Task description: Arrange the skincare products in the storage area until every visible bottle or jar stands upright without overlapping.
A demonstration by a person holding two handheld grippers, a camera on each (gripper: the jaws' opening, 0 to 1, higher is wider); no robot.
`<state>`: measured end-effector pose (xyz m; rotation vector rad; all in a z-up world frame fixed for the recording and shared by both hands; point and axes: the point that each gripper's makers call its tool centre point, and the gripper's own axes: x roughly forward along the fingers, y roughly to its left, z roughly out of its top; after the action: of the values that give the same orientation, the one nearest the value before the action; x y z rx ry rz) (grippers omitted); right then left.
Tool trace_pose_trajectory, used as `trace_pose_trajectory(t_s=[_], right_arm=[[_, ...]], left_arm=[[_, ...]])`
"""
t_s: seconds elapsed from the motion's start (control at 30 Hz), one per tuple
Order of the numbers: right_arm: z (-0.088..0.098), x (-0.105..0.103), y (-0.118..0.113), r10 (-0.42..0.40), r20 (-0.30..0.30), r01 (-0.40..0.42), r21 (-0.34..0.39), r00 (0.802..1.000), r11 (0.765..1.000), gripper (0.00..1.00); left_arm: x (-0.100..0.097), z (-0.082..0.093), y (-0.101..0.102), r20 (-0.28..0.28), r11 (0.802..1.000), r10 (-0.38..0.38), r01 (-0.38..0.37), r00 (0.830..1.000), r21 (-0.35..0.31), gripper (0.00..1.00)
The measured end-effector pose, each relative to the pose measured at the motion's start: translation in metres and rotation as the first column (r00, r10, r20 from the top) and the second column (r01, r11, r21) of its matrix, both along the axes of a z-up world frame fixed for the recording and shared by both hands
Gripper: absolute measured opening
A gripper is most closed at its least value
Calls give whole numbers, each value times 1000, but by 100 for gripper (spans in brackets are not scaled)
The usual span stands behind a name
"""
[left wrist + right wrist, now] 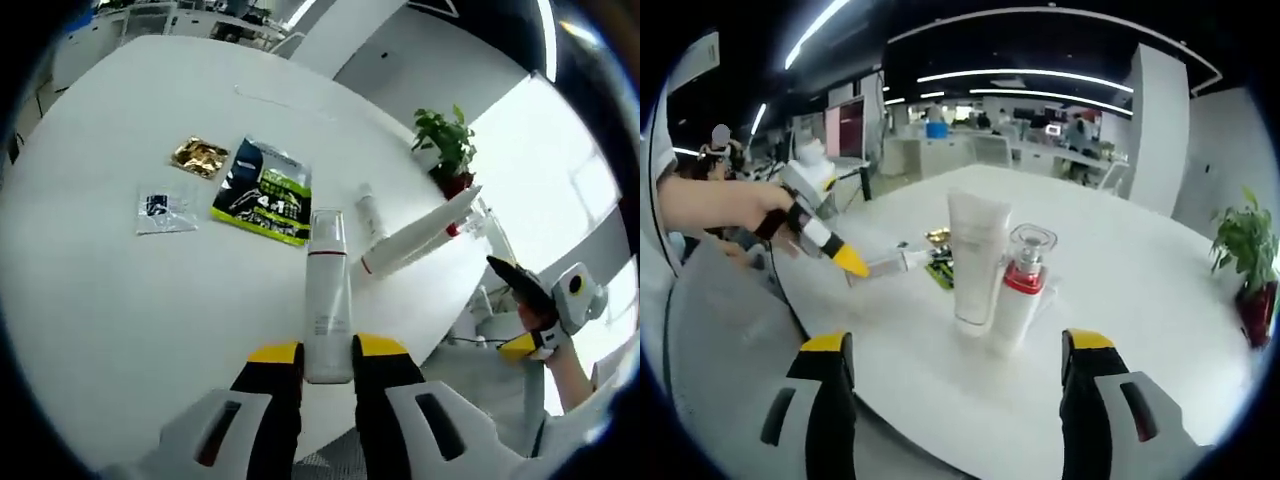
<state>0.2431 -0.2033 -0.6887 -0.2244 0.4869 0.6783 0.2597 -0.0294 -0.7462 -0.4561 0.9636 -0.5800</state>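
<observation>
Two grippers: one per hand, over a round white table (90, 300).
Left gripper (327, 352): jaws clamped on a slim white bottle (327, 300) with clear cap, lying on the table.
White tube (976, 255): standing upright mid-table.
Red-collared bottle (1020, 290): touching the tube's right side.
Right gripper (958, 345): jaws wide apart, holding nothing.

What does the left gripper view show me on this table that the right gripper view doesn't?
Left gripper view alone: a crinkled gold foil sachet, a small clear plastic packet and a slim white tube lying flat.

Right gripper view alone: the right claw, open, short of a white squeeze tube standing upright, and distant desks and people.

Both: the round white table, the left claw shut on a tall frosted bottle, the green-black printed pouch and a potted plant.
</observation>
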Motion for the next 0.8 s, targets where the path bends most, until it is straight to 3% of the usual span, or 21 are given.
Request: trace_pose_trajectory(t_s=[0.13, 0.33, 0.43, 0.67, 0.8], right_arm=[[10, 1, 4, 2, 12, -3, 97, 1000, 995, 84], [14, 2, 5, -1, 11, 0, 141, 1000, 990, 84], [14, 1, 7, 12, 9, -14, 151, 1000, 988, 79], [19, -1, 14, 52, 0, -51, 215, 999, 975, 74], [27, -1, 15, 54, -12, -48, 289, 998, 956, 73]], left_arm=[[-4, 19, -6, 36, 997, -1, 4, 999, -75, 16], [-10, 39, -12, 80, 990, -17, 28, 997, -138, 16], [-12, 50, -16, 112, 983, -26, 46, 993, -179, 16], [-26, 78, -25, 155, 949, -57, 102, 986, -299, 16], [-36, 98, -31, 188, 914, -74, 142, 979, -381, 16]])
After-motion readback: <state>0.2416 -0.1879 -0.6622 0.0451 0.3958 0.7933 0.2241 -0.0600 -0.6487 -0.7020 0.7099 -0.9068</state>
